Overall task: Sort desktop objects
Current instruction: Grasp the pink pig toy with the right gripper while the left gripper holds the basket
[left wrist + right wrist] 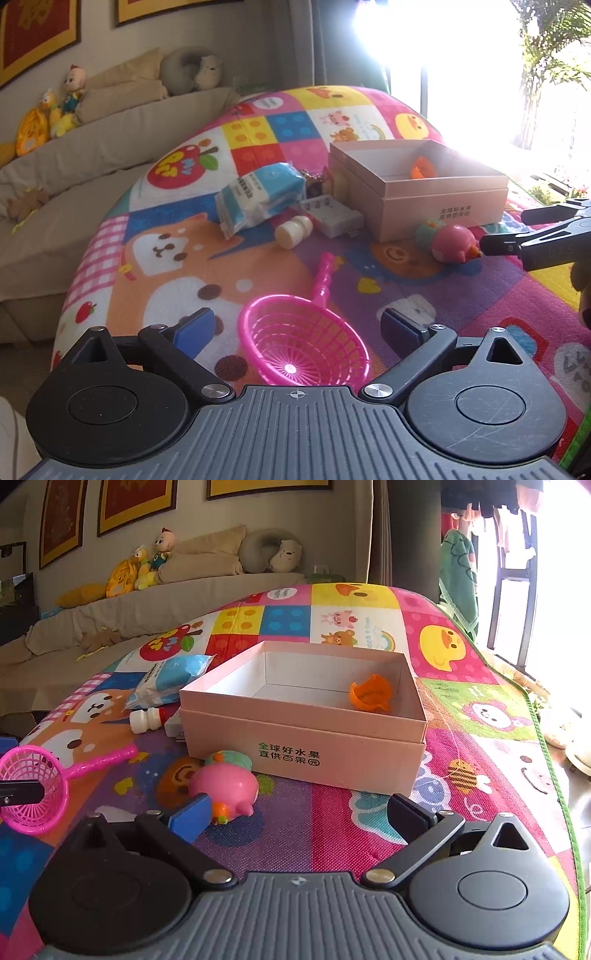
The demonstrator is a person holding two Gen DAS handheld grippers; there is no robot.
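Jaws spread wide on my left gripper straddle the pink scoop net lying on the mat, ready to pinch it for the box, while my right gripper hangs open beside the pink toy.

Pink net scoop lies low centre in my left view, basket toward me, handle pointing up-frame. Pink pig toy on its side, lower left of my right view, just before the box. Box open, pale pink, mid-frame; orange cup inside at right. White bottle on its side, blue packet behind it.
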